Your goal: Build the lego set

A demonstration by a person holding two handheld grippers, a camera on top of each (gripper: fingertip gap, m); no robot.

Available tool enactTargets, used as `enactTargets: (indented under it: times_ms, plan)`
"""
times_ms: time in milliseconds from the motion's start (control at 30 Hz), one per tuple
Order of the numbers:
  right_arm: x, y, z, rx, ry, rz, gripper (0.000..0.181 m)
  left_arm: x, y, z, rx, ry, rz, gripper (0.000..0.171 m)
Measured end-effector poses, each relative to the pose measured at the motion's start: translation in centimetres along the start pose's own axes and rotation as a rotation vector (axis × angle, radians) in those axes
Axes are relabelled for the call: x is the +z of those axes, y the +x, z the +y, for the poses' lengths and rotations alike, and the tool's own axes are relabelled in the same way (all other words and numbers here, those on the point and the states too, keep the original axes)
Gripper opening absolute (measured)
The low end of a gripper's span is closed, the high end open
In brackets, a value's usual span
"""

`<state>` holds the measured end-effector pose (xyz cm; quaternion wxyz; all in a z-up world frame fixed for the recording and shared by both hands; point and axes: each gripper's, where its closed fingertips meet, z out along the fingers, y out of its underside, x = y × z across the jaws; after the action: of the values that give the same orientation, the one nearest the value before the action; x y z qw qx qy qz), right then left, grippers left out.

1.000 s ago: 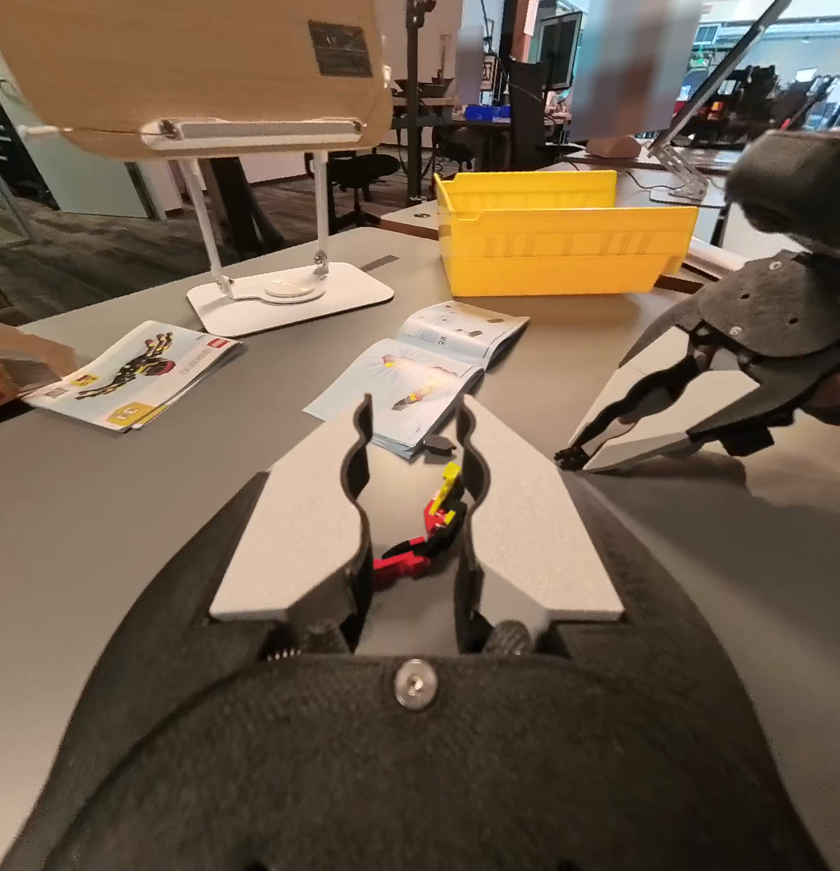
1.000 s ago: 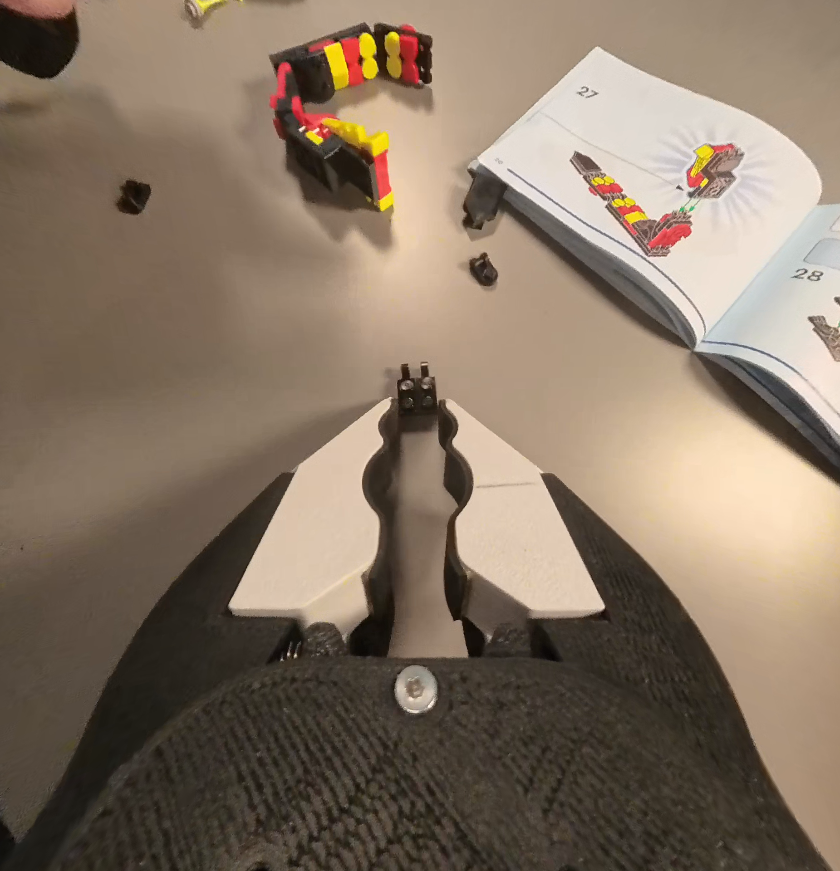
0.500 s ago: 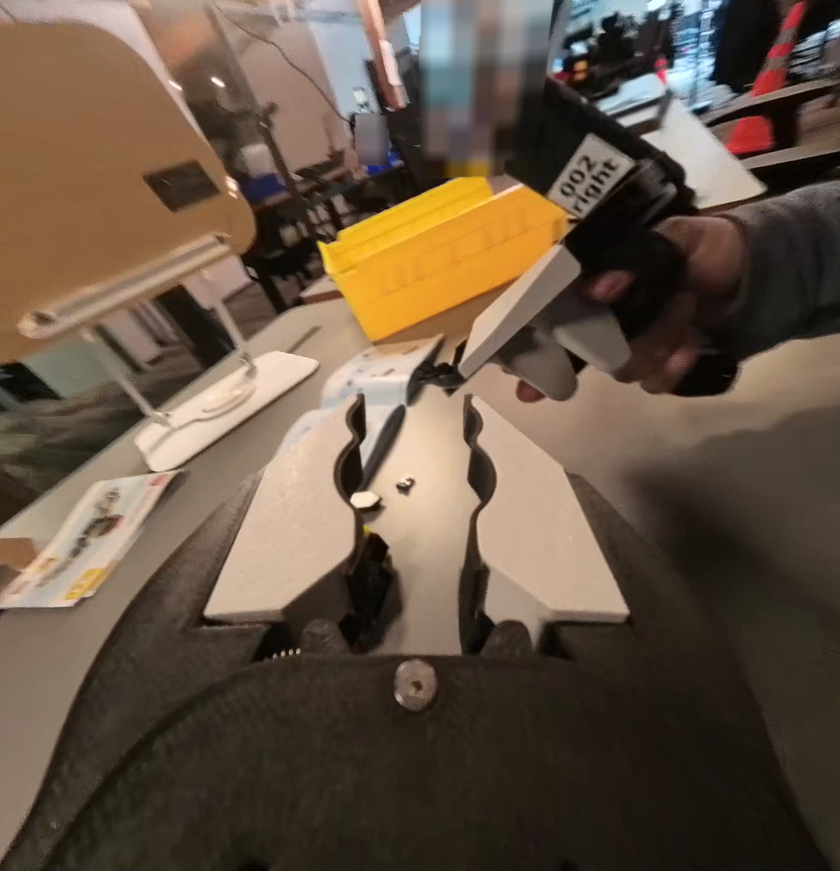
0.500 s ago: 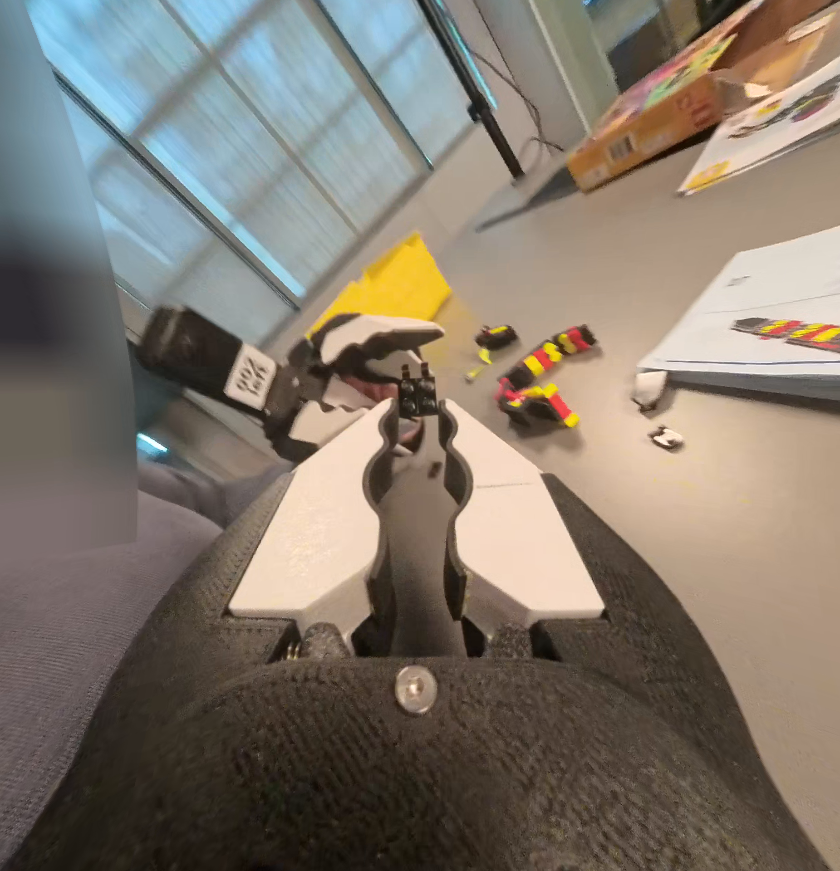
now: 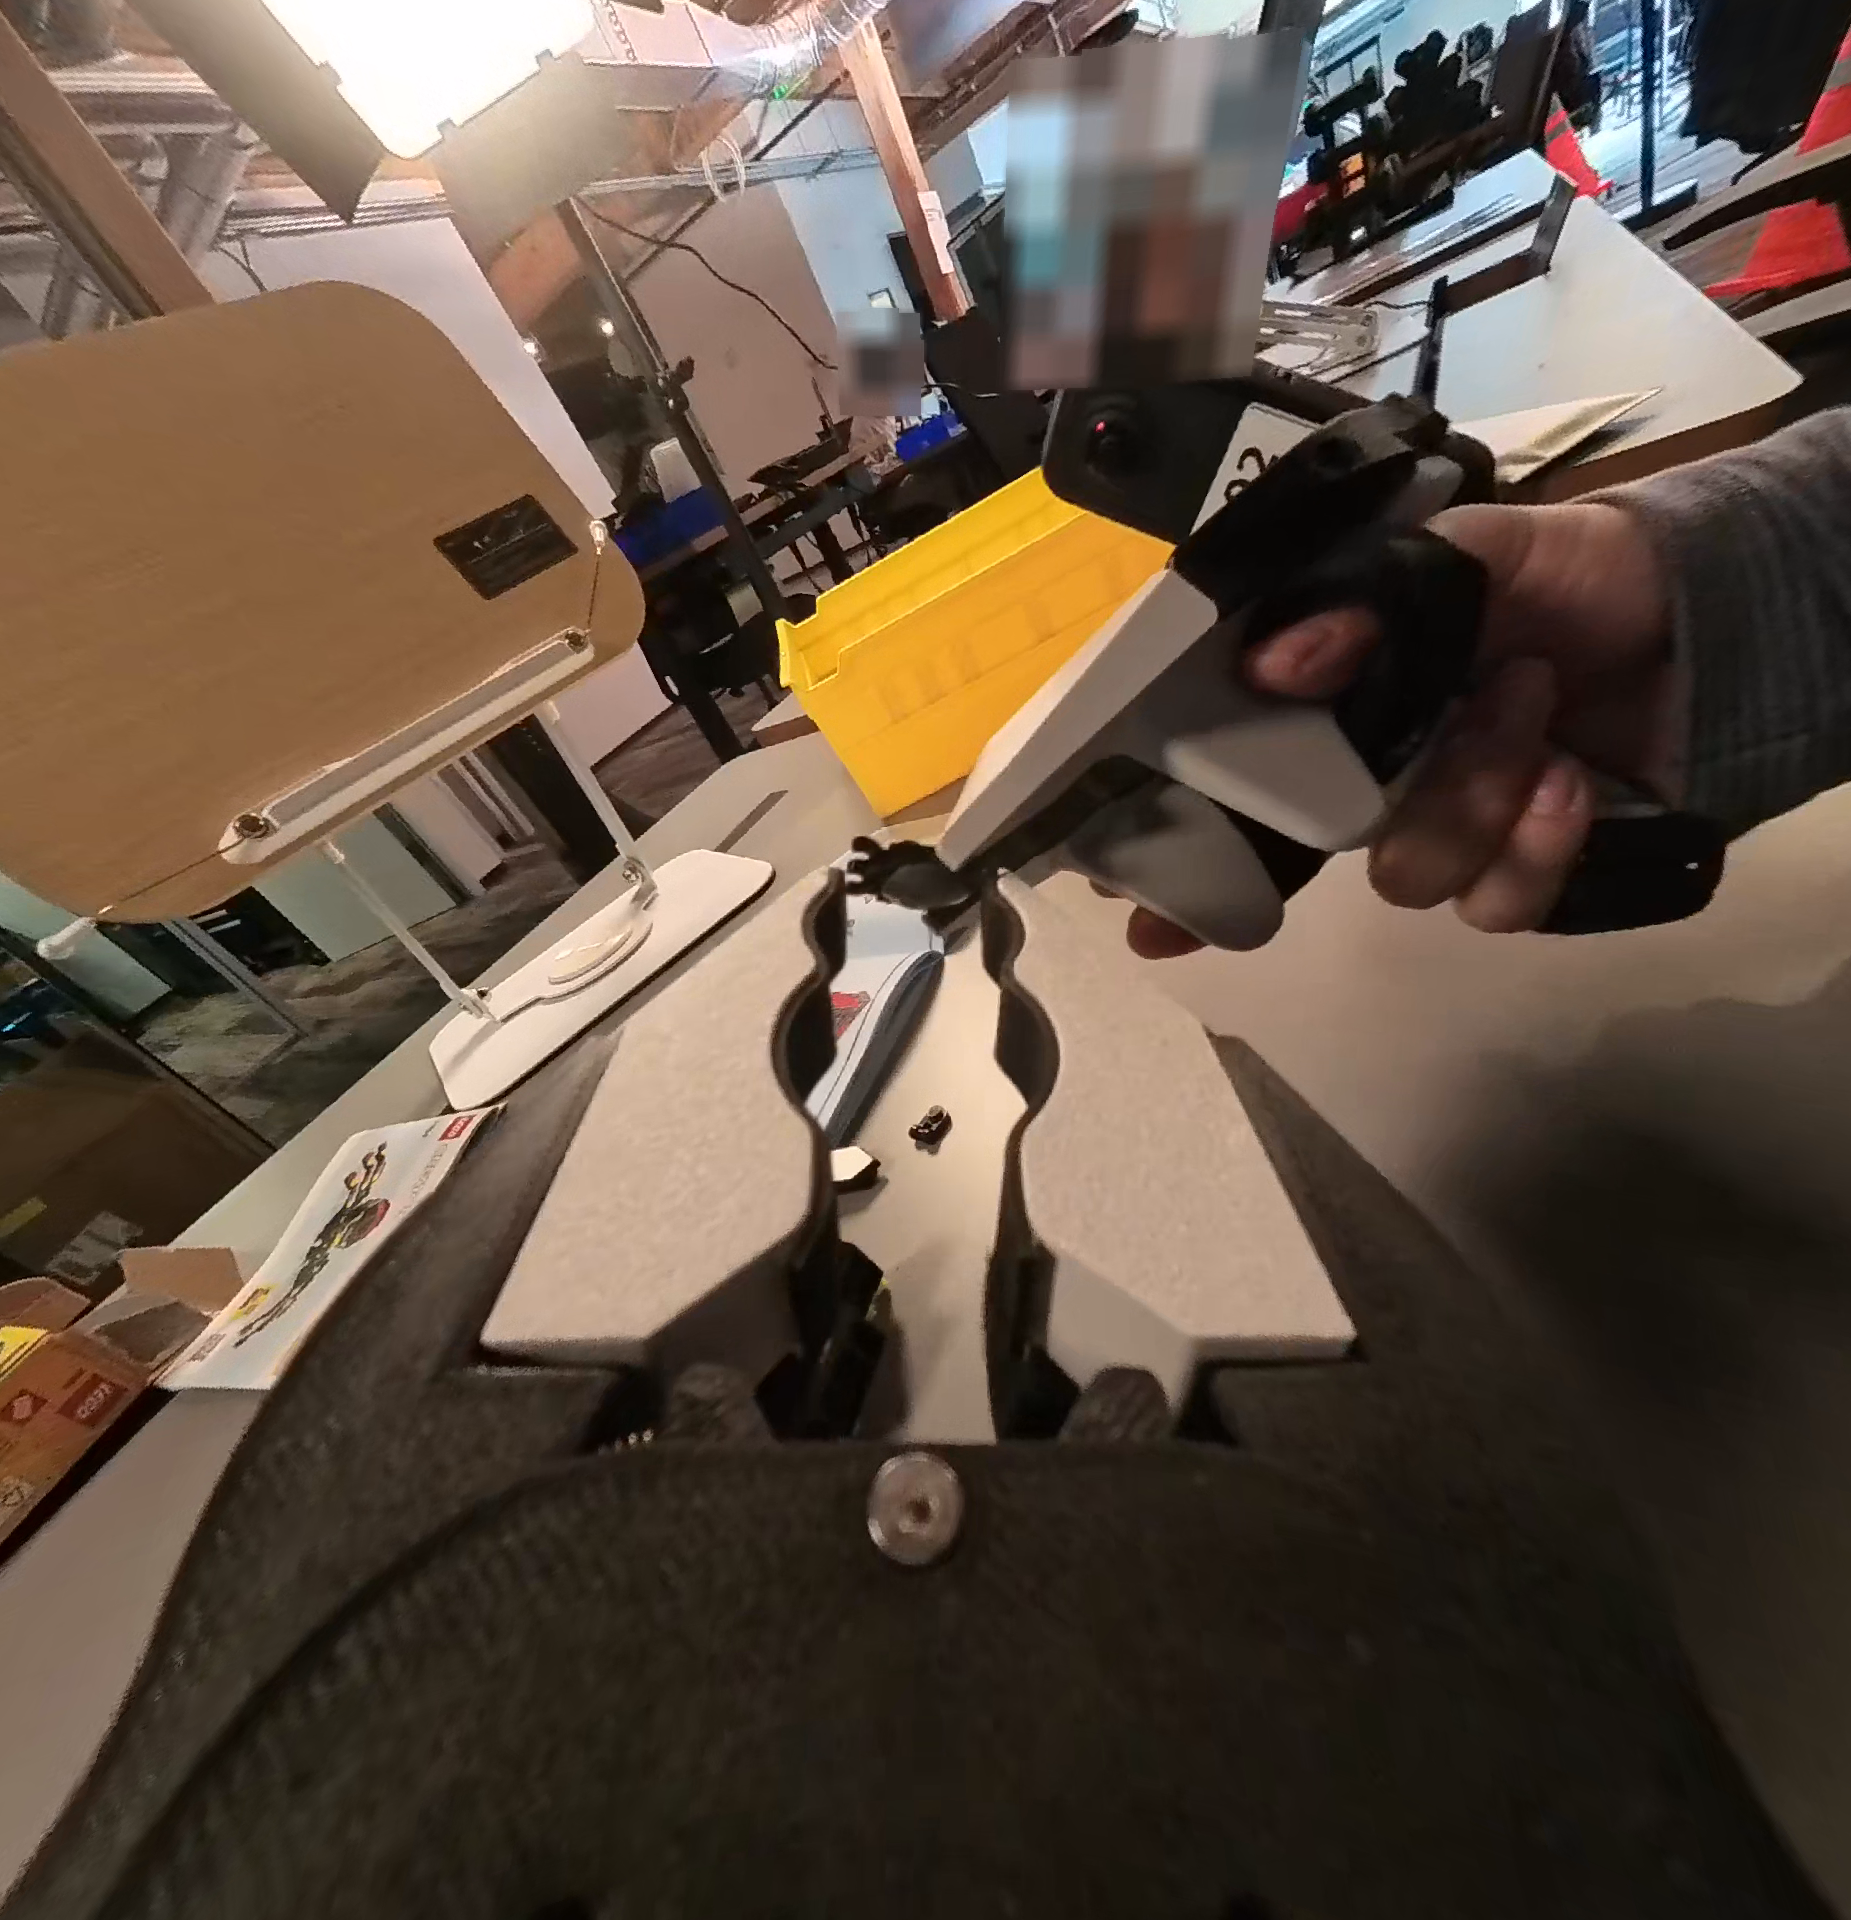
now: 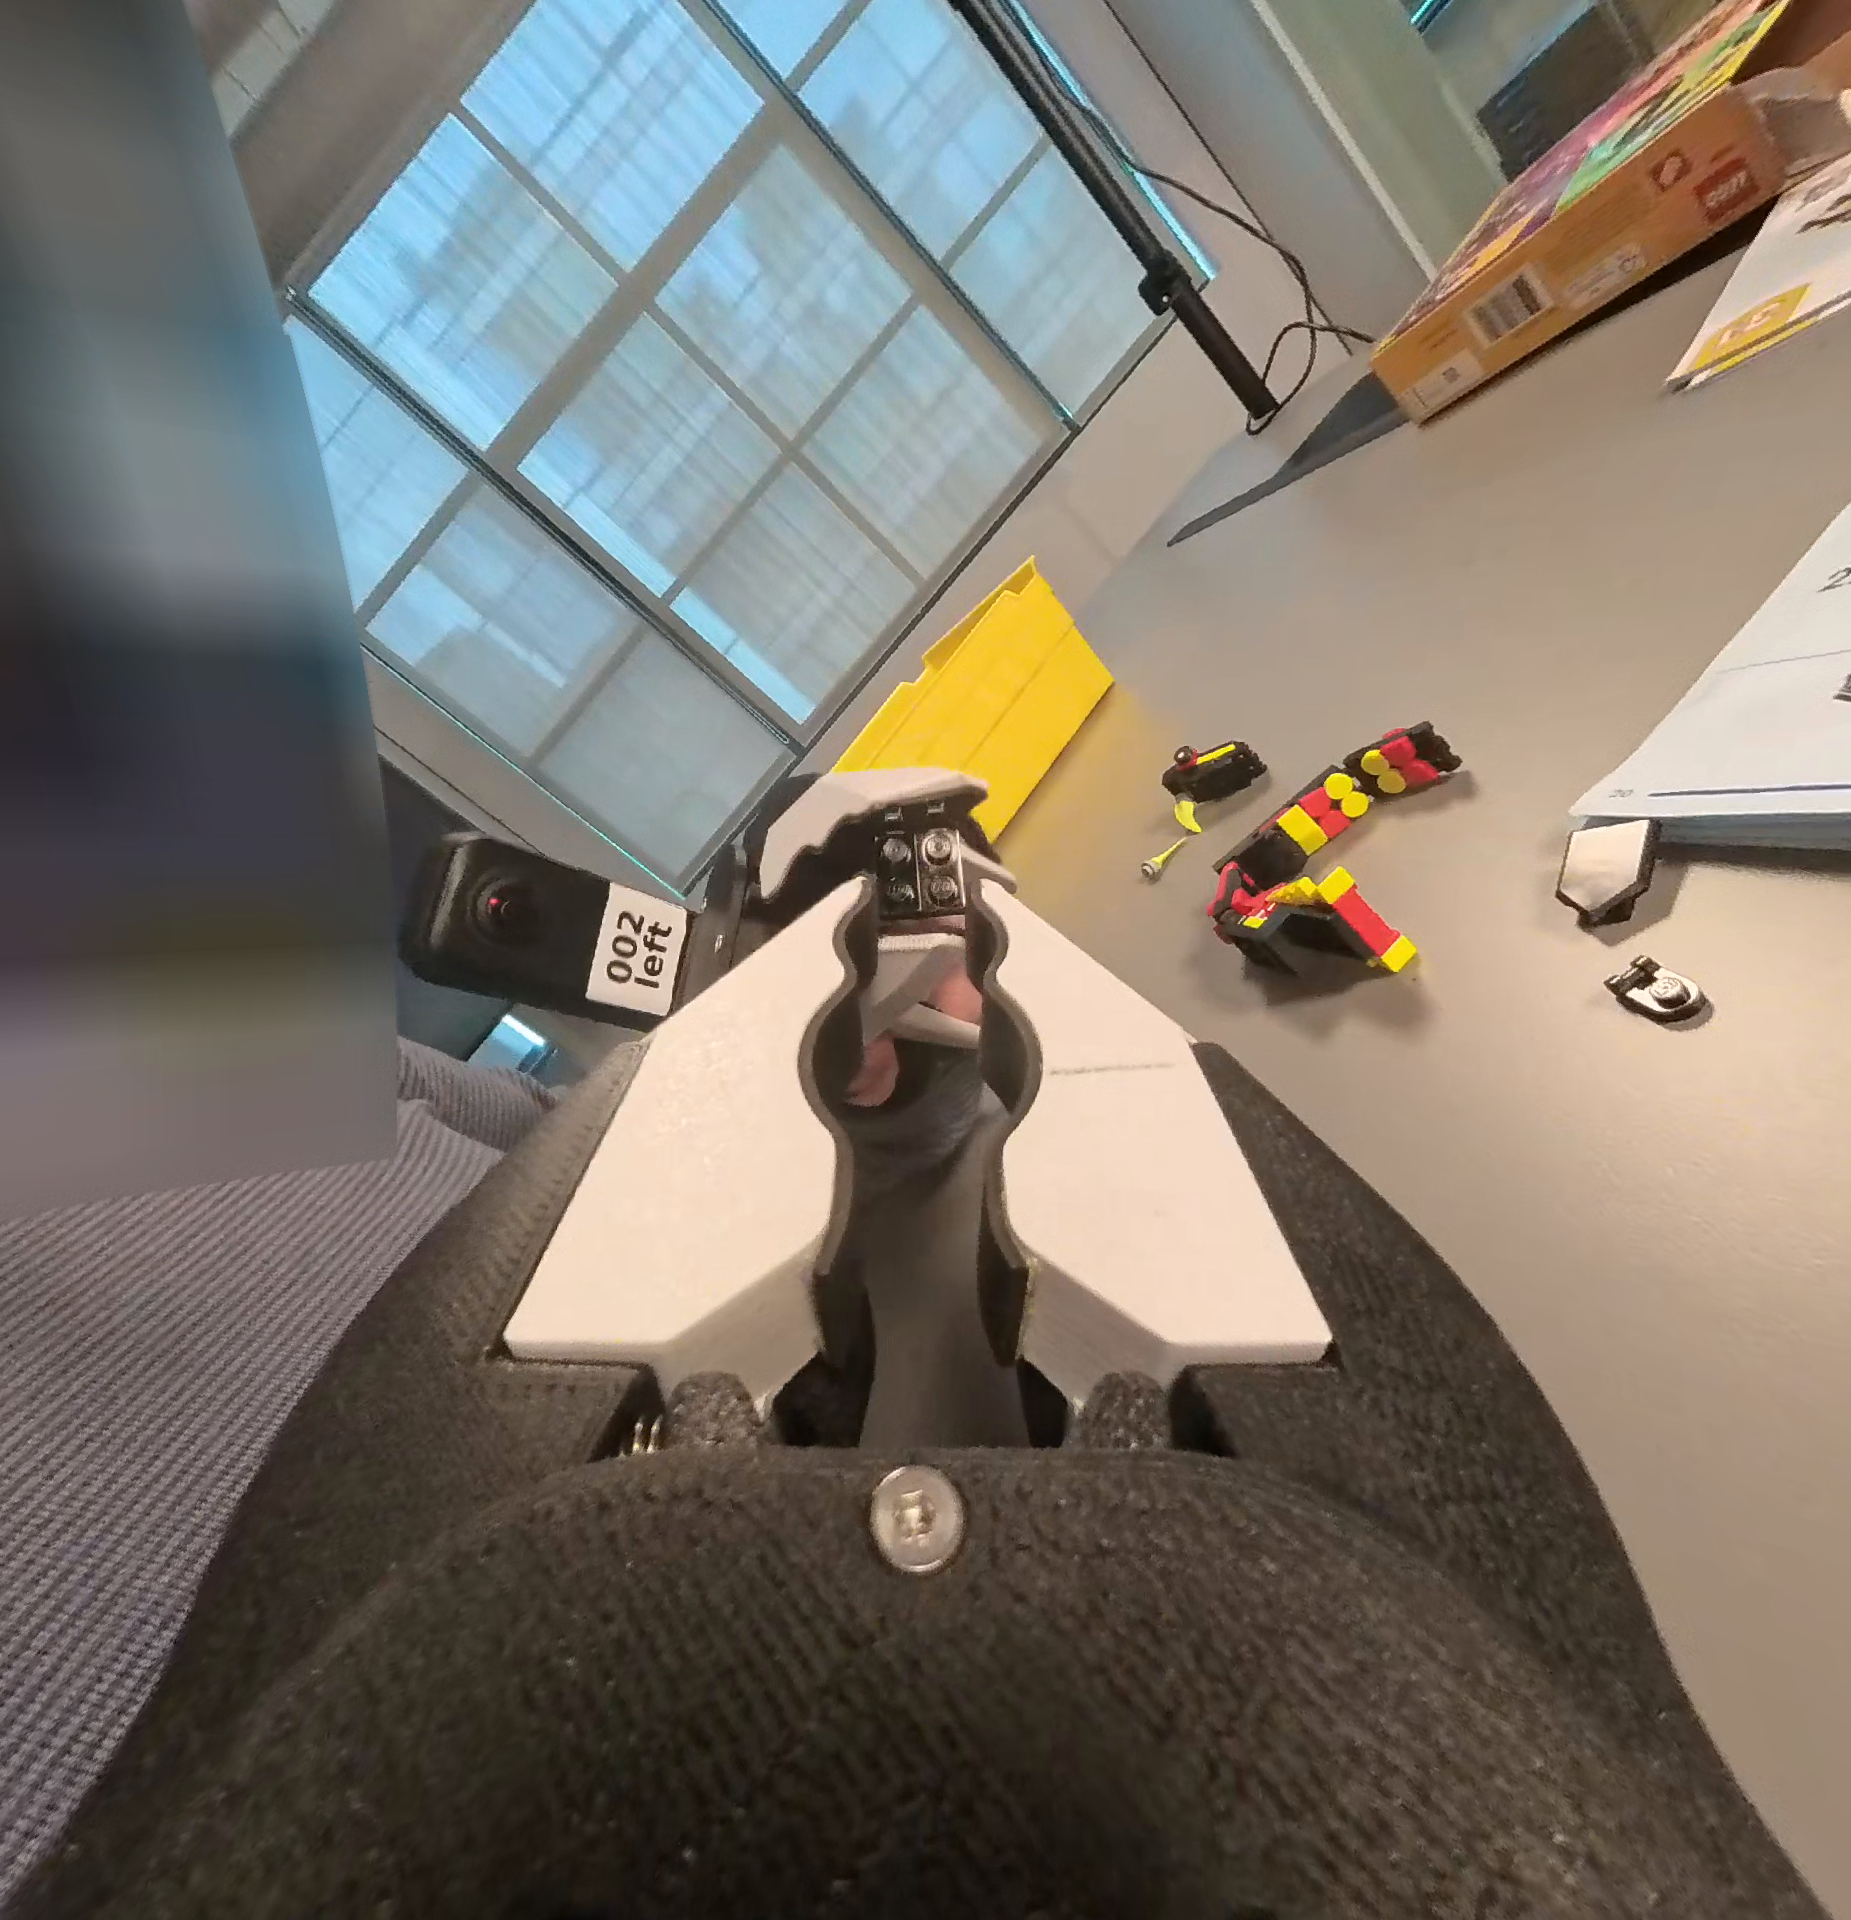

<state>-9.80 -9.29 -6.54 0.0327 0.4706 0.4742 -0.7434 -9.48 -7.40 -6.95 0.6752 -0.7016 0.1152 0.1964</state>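
Observation:
My right gripper (image 6: 921, 904) is shut on a small black studded brick (image 6: 921, 868) and holds it in the air, off the table. It faces my left gripper (image 6: 988, 836), whose open fingers sit above and below the brick. In the left wrist view my left gripper (image 5: 908, 894) is open and empty. The right gripper (image 5: 952, 852), in a person's hand, brings the black brick (image 5: 890, 873) to the left gripper's fingertips. The red, yellow and black lego build (image 6: 1316, 873) lies on the grey table (image 6: 1523, 1247).
A small black and yellow sub-assembly (image 6: 1212, 769), a grey piece (image 6: 1607, 868) and a small black piece (image 6: 1659, 997) lie loose. The open instruction booklet (image 6: 1783, 727), yellow bin (image 5: 952, 665), wooden stand (image 5: 277, 582), second booklet (image 5: 339, 1216) and lego box (image 6: 1586, 229) surround the work area. Only a small space, under 4 cm, lies between the two pairs of fingers. The small black piece (image 6: 1659, 997) is about 12 cm from both grippers' fingertips. My left wrist view (image 5: 927, 1125) looks at it from another angle.
Both grippers rose from the table and turned to face each other. The right one carried the black brick up to the left gripper's fingertips. The left gripper stayed open.

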Motion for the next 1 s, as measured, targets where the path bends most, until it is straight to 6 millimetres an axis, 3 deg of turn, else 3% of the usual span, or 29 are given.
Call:
enactTargets:
  times_ms: [167,300,467,633,767,1000]
  plan:
    - [-0.2,0.3,0.5,-0.036,-0.058,0.022,0.014,0.0,0.4,0.3,0.081,-0.016,0.028,0.029]
    - [-0.8,1.2,0.6,-0.113,-0.104,0.089,0.014,-0.8,1.4,0.8,0.142,-0.033,0.15,0.033]
    - [-1.7,3.2,0.7,-0.417,-0.168,0.291,0.014,-0.8,0.3,1.2,-0.348,-0.054,0.257,0.03]
    - [-1.6,3.2,0.9,-0.818,-0.225,0.417,0.015,-0.2,0.2,1.5,-0.811,-0.057,0.376,0.032]
    - [-1.2,2.8,0.7,-1.056,-0.244,0.477,0.014,0.0,0.8,2.3,-0.923,-0.117,0.423,0.028]
    - [-0.9,1.8,0.2,-1.374,-0.267,0.543,0.014,-0.5,0.5,1.1,-1.061,-0.023,0.508,0.014]
